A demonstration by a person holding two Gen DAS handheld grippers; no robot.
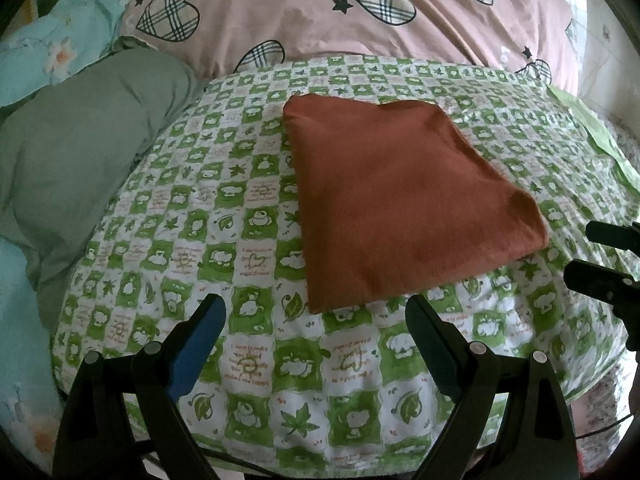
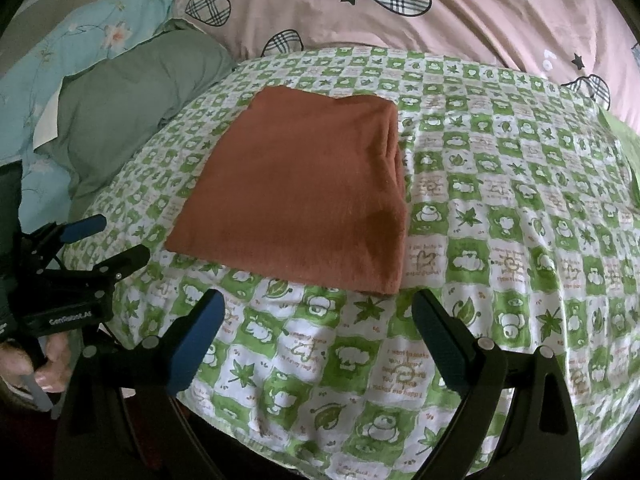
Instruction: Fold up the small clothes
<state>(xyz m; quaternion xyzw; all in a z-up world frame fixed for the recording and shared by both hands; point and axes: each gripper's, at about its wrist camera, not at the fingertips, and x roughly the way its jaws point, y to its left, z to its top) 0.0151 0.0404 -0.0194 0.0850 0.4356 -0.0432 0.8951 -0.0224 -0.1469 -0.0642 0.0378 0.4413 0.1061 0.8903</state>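
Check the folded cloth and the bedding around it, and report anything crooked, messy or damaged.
Nothing much stands out. The rust-orange cloth lies folded flat on the green checked sheet, turned slightly against the sheet's squares; layered edges show along its right side. Both the left gripper and right gripper are open, clear of it.

A home bedroom: patterned green checked sheet (image 1: 256, 216), pink heart-print quilt (image 1: 304, 12), green pillow (image 1: 80, 152).

A rust-orange garment (image 1: 404, 196) lies folded into a flat, neat rectangle, its layered edges stacked along one side.
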